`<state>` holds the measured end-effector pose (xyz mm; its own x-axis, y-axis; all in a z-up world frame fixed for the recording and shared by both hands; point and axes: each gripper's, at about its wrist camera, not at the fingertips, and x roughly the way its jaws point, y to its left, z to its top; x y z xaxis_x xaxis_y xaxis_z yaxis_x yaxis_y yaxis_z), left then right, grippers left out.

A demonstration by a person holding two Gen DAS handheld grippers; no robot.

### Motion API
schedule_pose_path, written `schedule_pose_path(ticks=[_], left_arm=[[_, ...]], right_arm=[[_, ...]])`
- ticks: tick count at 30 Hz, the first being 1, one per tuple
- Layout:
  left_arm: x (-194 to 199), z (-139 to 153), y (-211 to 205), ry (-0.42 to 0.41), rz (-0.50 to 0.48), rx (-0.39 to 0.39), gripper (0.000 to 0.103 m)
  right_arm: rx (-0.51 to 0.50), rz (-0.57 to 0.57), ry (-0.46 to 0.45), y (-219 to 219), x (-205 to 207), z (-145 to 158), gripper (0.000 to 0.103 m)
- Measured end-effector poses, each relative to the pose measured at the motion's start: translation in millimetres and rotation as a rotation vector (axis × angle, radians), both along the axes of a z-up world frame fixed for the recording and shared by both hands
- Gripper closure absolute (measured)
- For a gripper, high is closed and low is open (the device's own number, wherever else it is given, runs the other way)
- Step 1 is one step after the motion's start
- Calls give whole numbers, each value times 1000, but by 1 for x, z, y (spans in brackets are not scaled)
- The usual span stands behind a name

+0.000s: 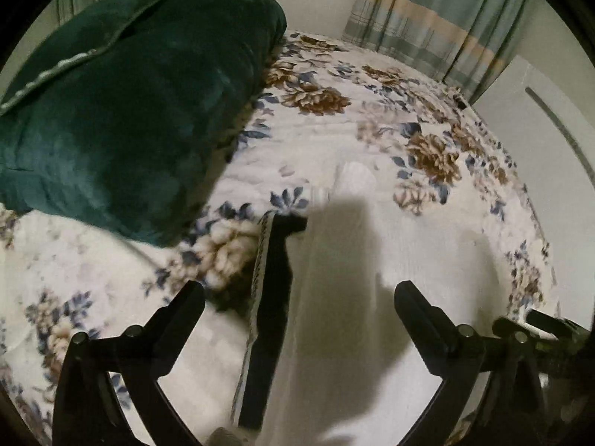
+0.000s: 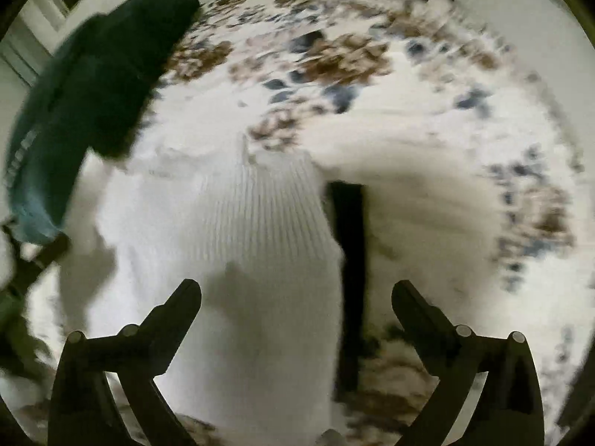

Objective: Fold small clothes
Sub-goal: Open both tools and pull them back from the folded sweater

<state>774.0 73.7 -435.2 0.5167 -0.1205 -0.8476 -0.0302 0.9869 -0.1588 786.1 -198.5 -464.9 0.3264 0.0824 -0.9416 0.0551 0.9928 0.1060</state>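
White ribbed garment (image 2: 260,245), with a black piece (image 2: 347,260) lying along its edge, is spread flat on the floral bedspread (image 1: 334,137), close under both cameras; laid out like this it gives a smooth surface to crease, which suits folding. In the left wrist view the same pale cloth (image 1: 353,297) runs down the middle, and the black piece (image 1: 271,297) shows a patterned band along its side; whether that is a separate small garment or a trim I cannot tell. Left gripper (image 1: 299,293) hangs over the cloth with its jaws spread wide and nothing between the pads; the right gripper (image 2: 296,291) stands likewise, wide apart and empty above the ribbed knit. Judging from this, the cloth lies free on the bed, and the next grasp would need an edge or corner. A dark green cushion (image 1: 130,104) rests on the bed to the left, well clear of the garment. Striped curtains (image 1: 438,18) hang behind. No basket, box or other container is visible in either view, so nothing is stored in anything
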Motion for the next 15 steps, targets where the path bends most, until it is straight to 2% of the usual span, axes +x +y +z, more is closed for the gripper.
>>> schedule_pose_path(ticks=[4,8,13,15], left_arm=[[-27,10,-14,22,-14,45,0],[-67,37,-34,15,-43,139,0],[-119,91,-50,-24,-41,186,0],[-148,125,-54,-51,-42,169,0]], right_arm=[[-116,-54,-15,3,-49,7,0],[-159,-83,-39,3,-97,32,0],[-202,-118,-113,0,-156,96,0],[-217,-125,-145,-2,-181,129,0]])
